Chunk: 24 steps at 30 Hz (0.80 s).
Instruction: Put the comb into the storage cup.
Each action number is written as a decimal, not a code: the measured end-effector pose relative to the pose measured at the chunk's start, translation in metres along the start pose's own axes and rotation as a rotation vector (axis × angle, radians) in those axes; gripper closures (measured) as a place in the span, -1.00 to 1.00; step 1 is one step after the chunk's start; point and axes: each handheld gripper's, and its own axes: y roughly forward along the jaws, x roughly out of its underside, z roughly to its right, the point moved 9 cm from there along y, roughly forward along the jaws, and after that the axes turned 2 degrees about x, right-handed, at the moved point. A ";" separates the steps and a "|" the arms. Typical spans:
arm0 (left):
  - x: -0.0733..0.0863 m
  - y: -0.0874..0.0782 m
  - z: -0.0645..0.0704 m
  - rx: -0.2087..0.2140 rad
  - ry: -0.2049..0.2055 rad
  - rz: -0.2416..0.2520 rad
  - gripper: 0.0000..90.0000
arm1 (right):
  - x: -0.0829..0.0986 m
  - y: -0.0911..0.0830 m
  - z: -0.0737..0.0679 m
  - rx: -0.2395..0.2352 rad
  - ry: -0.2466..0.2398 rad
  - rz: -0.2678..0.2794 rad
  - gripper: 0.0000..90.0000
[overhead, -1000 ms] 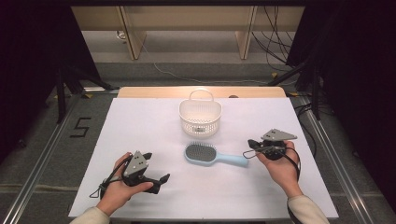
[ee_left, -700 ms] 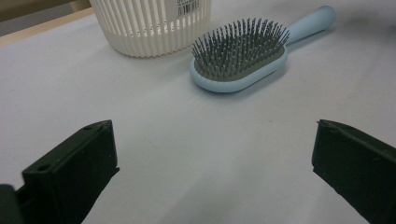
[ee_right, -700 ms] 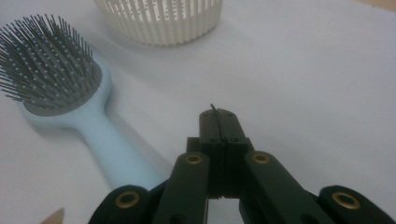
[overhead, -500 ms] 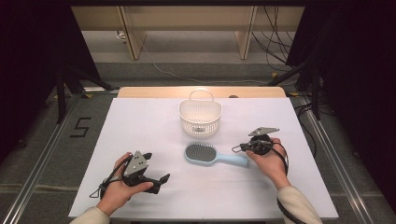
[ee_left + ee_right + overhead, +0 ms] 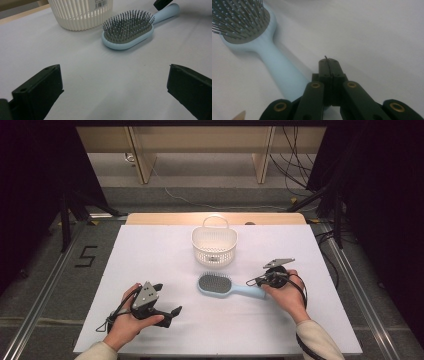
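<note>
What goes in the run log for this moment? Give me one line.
left gripper: open, empty | right gripper: shut, empty, beside handle of hairbrush | hairbrush: flat on table, bristles up, near basket

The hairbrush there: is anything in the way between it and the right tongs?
Nothing visible. The right tongs, with jaws pressed together, sit right beside the hairbrush handle, with bare white table around. The white basket stands farther back, off that line.
</note>
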 end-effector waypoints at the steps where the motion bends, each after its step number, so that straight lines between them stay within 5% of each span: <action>1: 0.000 0.000 0.000 0.000 0.000 -0.001 -1.00 | 0.001 0.000 0.000 -0.001 0.004 -0.007 1.00; 24: 0.002 0.000 0.000 -0.005 -0.008 -0.008 -1.00 | 0.014 -0.003 -0.004 -0.047 0.012 -0.092 1.00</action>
